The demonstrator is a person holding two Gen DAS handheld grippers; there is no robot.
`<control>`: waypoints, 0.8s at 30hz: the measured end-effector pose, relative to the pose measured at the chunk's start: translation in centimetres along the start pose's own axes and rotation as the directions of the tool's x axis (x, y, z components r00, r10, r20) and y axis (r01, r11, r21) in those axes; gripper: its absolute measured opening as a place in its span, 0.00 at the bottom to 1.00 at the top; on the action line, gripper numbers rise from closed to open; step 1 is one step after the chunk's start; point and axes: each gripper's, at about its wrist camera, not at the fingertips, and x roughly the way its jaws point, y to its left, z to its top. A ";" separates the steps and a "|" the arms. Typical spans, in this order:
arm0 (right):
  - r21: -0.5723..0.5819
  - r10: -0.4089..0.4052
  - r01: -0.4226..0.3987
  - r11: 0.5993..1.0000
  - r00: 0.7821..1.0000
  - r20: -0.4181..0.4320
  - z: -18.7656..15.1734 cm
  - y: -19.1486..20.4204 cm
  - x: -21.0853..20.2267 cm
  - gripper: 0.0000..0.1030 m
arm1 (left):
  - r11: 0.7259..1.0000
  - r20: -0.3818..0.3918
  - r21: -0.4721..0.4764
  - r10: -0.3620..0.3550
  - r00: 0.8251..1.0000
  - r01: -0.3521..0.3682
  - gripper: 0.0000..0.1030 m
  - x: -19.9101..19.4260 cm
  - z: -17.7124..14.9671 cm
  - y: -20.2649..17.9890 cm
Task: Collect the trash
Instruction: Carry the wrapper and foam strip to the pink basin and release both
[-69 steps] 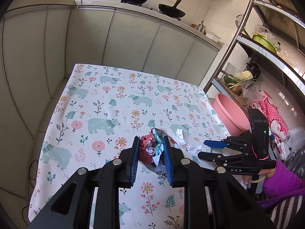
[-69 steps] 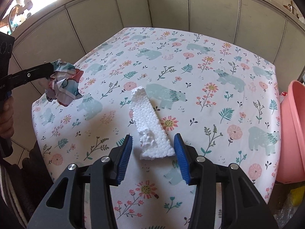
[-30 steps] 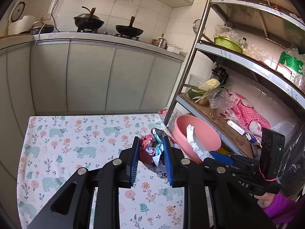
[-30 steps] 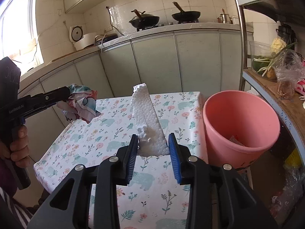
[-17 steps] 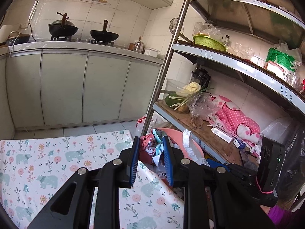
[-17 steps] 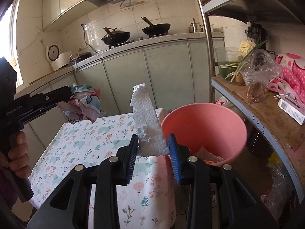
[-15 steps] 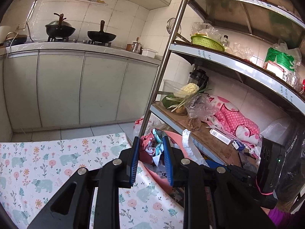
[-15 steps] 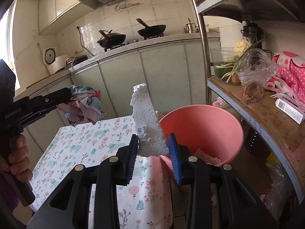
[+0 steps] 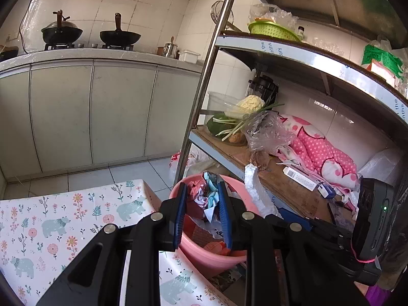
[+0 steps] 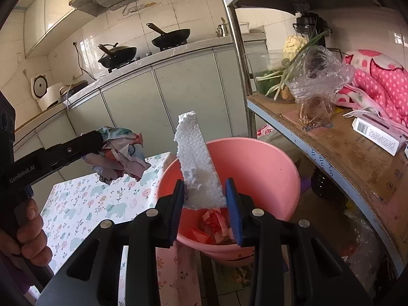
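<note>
While clamped, beaded foam slab [image 10: 197, 163] – crumpled wad [image 9: 205, 196]

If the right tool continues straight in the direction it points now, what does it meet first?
Probably the pink basin. The right tool, shut on the foam piece, points at the basin's inner wall, above the red scraps at the bottom. Nothing else shows in that line, though depth is uncertain.

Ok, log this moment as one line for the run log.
phase: over bucket | left gripper: shut on paper wad | right gripper: shut on foam | released: nothing yet | bucket: holds scraps
</note>
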 end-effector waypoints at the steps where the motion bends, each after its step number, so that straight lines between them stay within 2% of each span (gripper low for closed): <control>1: 0.002 -0.004 0.004 1.000 1.000 -0.003 -0.1 -0.1 0.3 0.33 | 1.000 -0.009 0.003 -0.001 1.000 0.001 0.22 0.7 -0.1 -0.2; 16: 0.021 -0.051 0.052 0.998 0.998 -0.037 -1.1 -2.4 3.0 0.33 | 1.000 -0.087 0.022 0.016 0.996 -0.014 0.24 6.4 -2.3 -1.4; 21: 0.014 -0.065 0.066 0.998 0.996 -0.064 -1.3 -2.7 3.7 0.34 | 0.999 -0.107 0.039 0.027 0.994 -0.023 0.28 7.3 -2.8 -1.7; 24: 0.011 -0.066 0.067 0.998 0.995 -0.078 -1.5 -2.8 4.0 0.35 | 0.999 -0.126 0.041 0.029 0.992 -0.024 0.34 7.6 -2.9 -1.8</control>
